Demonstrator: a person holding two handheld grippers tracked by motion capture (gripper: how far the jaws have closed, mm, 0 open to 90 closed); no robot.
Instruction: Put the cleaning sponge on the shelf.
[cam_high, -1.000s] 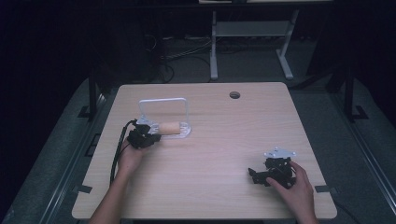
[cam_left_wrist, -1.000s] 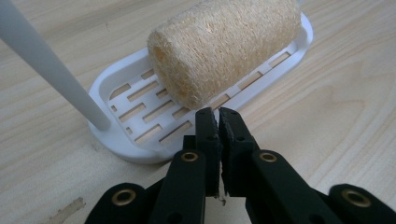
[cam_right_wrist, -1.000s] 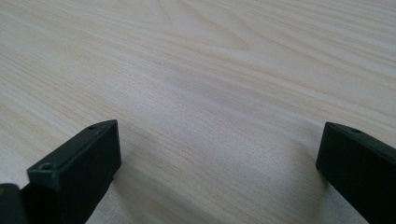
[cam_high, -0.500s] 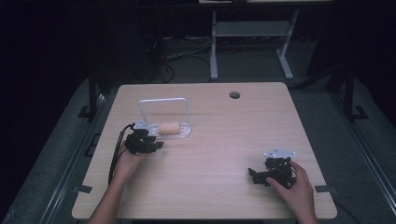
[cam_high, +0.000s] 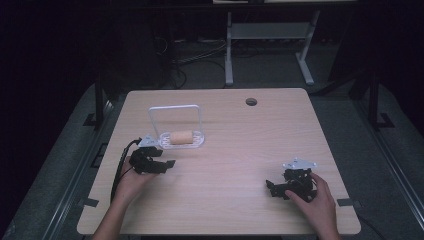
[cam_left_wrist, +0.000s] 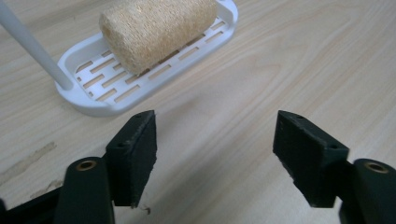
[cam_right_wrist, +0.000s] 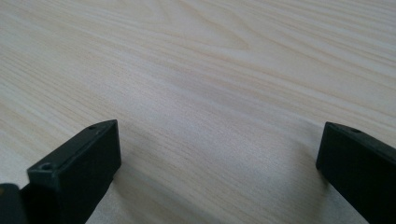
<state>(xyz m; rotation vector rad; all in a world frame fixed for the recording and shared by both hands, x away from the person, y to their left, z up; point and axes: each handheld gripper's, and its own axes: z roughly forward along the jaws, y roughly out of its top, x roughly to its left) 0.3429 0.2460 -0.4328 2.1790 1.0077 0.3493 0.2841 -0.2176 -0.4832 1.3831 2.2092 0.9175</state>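
Loofah (cam_high: 182, 137), a tan cylinder, lying on its side in a white slotted tray (cam_high: 197, 143), toward the worktop's (cam_high: 235, 150) far-left quarter, inward from the left edge. Tray fitted with a white hoop handle (cam_high: 174, 107) standing upright over it. In the left gripper view, loofah (cam_left_wrist: 158, 28) resting across the tray's (cam_left_wrist: 93, 102) slots, one handle post (cam_left_wrist: 32, 46) rising at the tray's end.

Left gripper (cam_high: 162, 164) held in the left hand (cam_high: 131, 181) just near-left of the tray, apart from it, jaws wide with nothing between; bare wood between them in the left gripper view (cam_left_wrist: 215, 154), tray ahead and to the left. Black cable (cam_high: 120, 167) trailing back toward the near-left edge.

Right gripper (cam_high: 272, 189) held in the right hand (cam_high: 312, 200) near the near-right corner, well apart from the tray, jaws wide and empty, bare wood between them (cam_right_wrist: 217, 154).

Round hole (cam_high: 251, 101) near the far edge.
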